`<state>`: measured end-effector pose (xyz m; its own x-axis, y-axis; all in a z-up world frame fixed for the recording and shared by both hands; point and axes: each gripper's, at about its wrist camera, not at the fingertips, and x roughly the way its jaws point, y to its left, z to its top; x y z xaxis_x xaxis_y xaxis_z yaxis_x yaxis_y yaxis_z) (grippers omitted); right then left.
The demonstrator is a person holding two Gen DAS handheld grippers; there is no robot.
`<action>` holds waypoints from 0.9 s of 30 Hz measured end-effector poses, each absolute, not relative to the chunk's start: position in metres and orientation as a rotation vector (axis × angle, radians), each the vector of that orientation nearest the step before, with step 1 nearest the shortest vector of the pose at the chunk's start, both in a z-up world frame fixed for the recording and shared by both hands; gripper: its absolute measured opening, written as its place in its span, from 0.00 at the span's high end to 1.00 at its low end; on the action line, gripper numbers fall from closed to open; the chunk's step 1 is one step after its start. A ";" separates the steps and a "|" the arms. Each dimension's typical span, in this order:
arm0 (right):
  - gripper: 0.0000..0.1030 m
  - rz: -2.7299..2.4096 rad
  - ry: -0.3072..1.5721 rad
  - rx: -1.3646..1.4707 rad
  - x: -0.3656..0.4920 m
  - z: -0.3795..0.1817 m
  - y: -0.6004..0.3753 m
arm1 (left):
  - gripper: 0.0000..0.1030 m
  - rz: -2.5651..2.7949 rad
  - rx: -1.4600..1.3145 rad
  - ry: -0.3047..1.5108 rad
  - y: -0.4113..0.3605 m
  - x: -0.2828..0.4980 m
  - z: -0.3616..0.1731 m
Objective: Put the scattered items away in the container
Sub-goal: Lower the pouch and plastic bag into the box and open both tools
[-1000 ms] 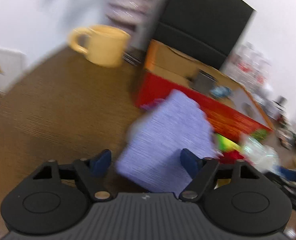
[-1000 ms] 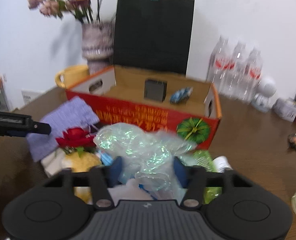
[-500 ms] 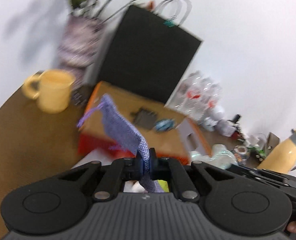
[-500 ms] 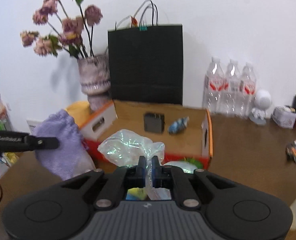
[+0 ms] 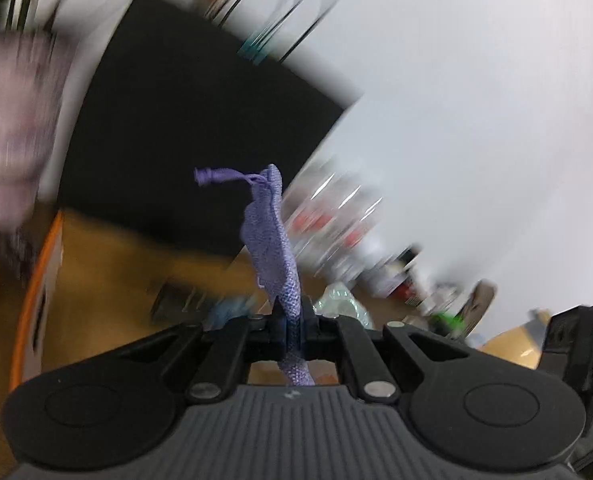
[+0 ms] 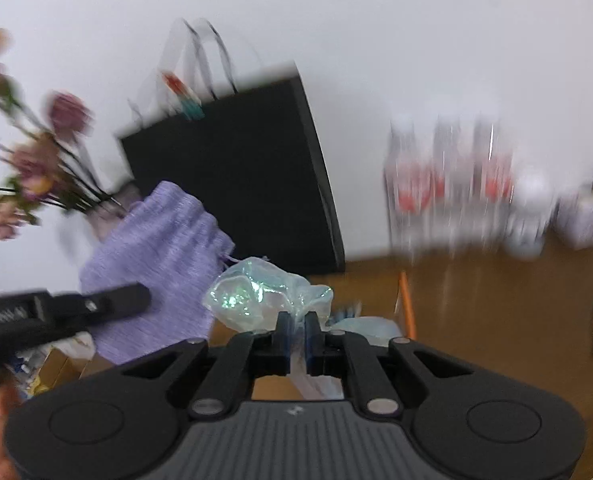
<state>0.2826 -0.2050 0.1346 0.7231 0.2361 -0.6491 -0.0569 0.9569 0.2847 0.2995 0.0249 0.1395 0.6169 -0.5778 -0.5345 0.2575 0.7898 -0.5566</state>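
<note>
Left gripper: jaws pressed together, pinching a lilac knitted drawstring pouch that stands up from the pads, cord end at top. Right gripper: jaws pressed together, pinching a crumpled iridescent clear plastic bag. Both items are held in the air above the open cardboard box with orange rim. Black paper carrier bag stands behind the box. Clear water bottles with red labels line the far edge of the brown wooden table; all blurred.
</note>
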 end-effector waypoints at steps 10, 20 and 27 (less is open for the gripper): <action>0.77 0.111 1.105 0.206 0.356 0.028 -0.183 | 0.72 -0.372 -0.186 1.141 -0.014 0.353 0.046; 0.37 0.062 1.164 0.164 0.343 0.040 -0.182 | 0.00 -0.232 -0.065 1.031 -0.006 0.338 0.073; 0.24 0.037 1.151 0.124 0.308 0.074 -0.179 | 0.00 -0.224 0.012 0.982 -0.007 0.305 0.108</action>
